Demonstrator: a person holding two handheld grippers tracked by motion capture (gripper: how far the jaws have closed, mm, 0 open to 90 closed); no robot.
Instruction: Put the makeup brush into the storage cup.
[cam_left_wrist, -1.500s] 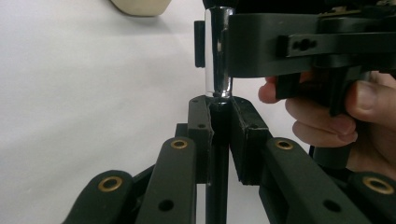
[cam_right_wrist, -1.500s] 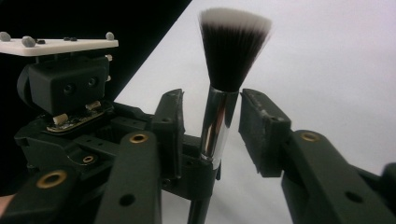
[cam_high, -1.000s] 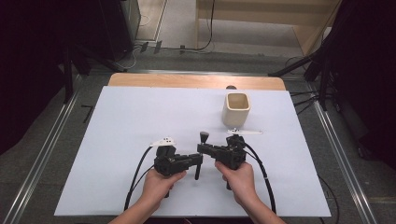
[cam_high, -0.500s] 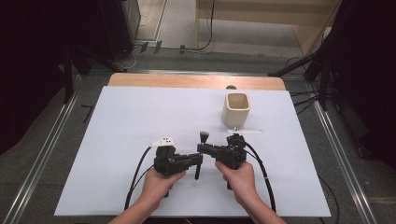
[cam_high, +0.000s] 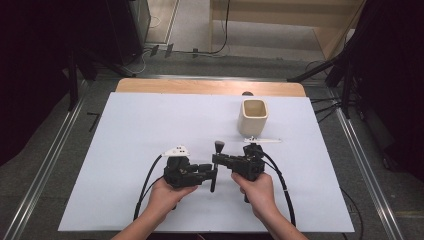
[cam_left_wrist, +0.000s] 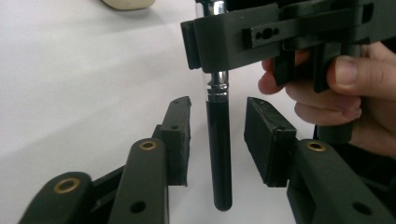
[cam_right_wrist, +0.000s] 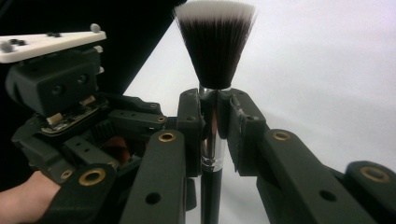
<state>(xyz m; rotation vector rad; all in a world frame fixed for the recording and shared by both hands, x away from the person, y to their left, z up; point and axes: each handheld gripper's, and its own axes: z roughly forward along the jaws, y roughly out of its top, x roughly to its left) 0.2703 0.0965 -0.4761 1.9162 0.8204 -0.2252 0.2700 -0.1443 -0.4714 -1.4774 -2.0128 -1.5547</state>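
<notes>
Brush handover — barely any motion

Right gripper (cam_high: 220, 161) stays clamped on the makeup brush (cam_right_wrist: 215, 56); left gripper (cam_left_wrist: 218, 140) gapes around its handle — regrasp pending.

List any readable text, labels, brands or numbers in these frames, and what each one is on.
None readable.
Makeup brush: no brand or print visible on its bristles, its metal ferrule or its black handle.
Right hand-held gripper and left hand-held gripper: only holes and brass rivets, no markings.
Cream cup: plain sides.
White table sheet: blank.
</notes>
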